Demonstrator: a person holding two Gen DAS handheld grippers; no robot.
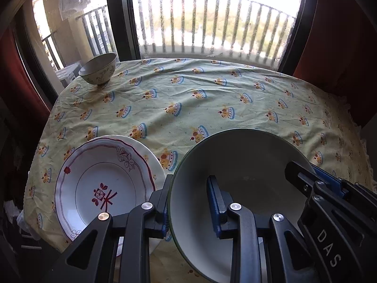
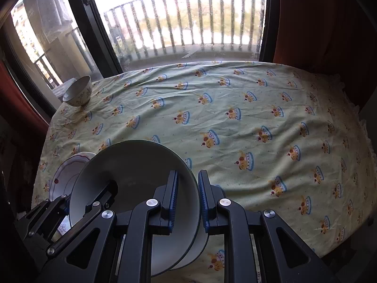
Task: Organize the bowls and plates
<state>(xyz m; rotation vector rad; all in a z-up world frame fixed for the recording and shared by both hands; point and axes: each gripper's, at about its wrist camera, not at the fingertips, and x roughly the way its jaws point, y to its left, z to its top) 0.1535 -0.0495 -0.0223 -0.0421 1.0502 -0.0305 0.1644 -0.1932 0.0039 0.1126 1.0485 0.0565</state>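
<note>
- Large white bowl (image 1: 238, 188) with dark green rim: sitting at the near edge of the tablecloth (image 1: 188, 99), being gripped from both sides at once.
- Left gripper (image 1: 188, 202): clamping the bowl's left wall, one blue-padded finger outside the rim, the other inside the basin; jaws standing closed on the wall.
- Right gripper (image 2: 187, 198): clamping the bowl's right wall in like manner, left finger inside the bowl (image 2: 132, 179), right finger outside; rim passing between the pads.
- Right gripper body also showing in the left wrist view, reaching over the bowl's right rim.
- Whether the bowl is resting on the cloth or being lifted: cannot tell.
- Plate with red scalloped border and red flower motif (image 1: 103, 186): lying just left of the large bowl, stacked on a plain cream plate (image 1: 150, 155) whose edge is showing behind it; rim close to the bowl, contact not determinable.
- Same patterned plate (image 2: 68, 174) appearing partly hidden behind the bowl in the right wrist view.
- Small floral bowl (image 1: 97, 68): standing upright well beyond the large bowl, at the far left corner of the cloth, tilted slightly on a wrinkle.
- Tablecloth: pale green, printed with crown-like figures, wrinkled, spreading out beyond the bowl on all sides.
- Balcony railing (image 1: 212, 21) and window frame (image 1: 120, 16): standing past the far edge of the cloth, beyond the bowl.
</note>
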